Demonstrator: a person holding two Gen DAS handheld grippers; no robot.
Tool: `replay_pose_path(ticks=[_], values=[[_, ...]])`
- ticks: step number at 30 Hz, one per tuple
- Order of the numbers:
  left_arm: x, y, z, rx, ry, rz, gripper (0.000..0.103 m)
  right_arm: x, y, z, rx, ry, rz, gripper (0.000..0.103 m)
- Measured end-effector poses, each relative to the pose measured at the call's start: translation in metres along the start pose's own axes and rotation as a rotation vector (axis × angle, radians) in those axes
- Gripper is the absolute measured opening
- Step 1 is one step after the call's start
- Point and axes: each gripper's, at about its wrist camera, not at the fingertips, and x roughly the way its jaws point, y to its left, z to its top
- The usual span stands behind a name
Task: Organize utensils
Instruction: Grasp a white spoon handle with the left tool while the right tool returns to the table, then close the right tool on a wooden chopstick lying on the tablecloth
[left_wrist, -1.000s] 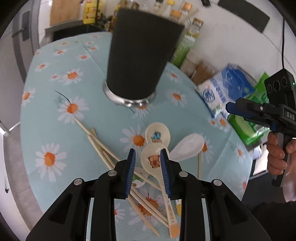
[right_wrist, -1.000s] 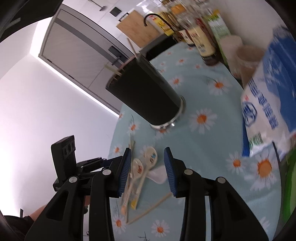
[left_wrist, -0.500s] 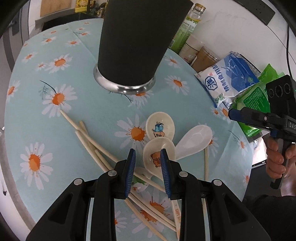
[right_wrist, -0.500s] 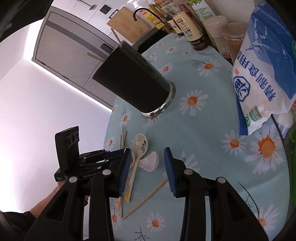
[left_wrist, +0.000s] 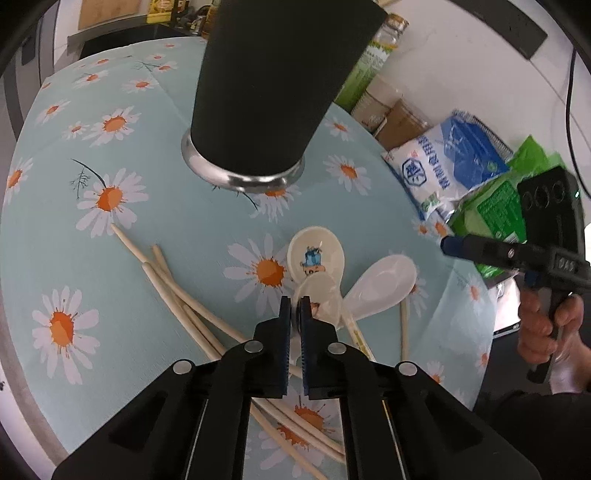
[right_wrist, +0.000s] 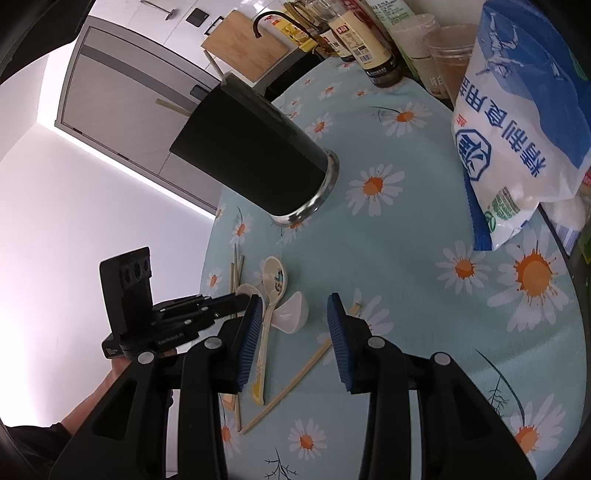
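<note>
Where the daisy-print table (left_wrist: 192, 236) curves toward its near edge, a bundle of chopsticks (left_wrist: 173, 284) lies loose to the left of the left gripper (left_wrist: 294, 308). Its jaws have just closed and now pinch the rim of a cream spoon (left_wrist: 321, 295), whose bowl sits tilted between the blue pads. A second spoon with a blue cartoon print (left_wrist: 314, 253) lies touching it on the far side, and a plain white spoon (left_wrist: 384, 286) rests just beside it on the right. Behind them, nearer the table's middle, stands the black utensil holder (left_wrist: 273, 85). Further right, the right gripper (right_wrist: 295, 328) hangs above the table, jaws spread and empty, the white spoon (right_wrist: 293, 314) beyond its fingertips.
</note>
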Motion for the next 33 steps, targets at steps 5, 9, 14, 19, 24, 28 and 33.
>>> replay_pose_path(ticks=[5, 9, 14, 19, 24, 28, 33], values=[[-0.002, -0.003, 0.0, -0.004, -0.01, -0.005, 0.003, 0.001, -0.001, 0.0, 0.01, 0.008, -0.003, 0.038], [-0.005, -0.005, -0.002, -0.014, -0.024, -0.012, 0.003, 0.001, -0.001, -0.001, 0.023, 0.02, -0.003, 0.038], [-0.018, -0.006, -0.003, -0.045, -0.062, -0.008, 0.003, 0.003, 0.001, -0.004, 0.042, 0.058, -0.008, 0.038], [-0.045, -0.012, -0.007, -0.109, -0.146, 0.025, 0.003, 0.011, -0.002, -0.004, 0.118, 0.16, -0.015, 0.038], [-0.072, -0.02, -0.015, -0.18, -0.235, 0.094, 0.003, 0.022, -0.011, -0.002, 0.249, 0.296, -0.036, 0.037], [-0.09, -0.027, -0.025, -0.229, -0.29, 0.149, 0.003, 0.036, -0.018, -0.004, 0.387, 0.401, -0.065, 0.036], [-0.112, -0.032, -0.038, -0.233, -0.363, 0.185, 0.003, 0.051, -0.007, -0.003, 0.377, 0.432, -0.181, 0.027]])
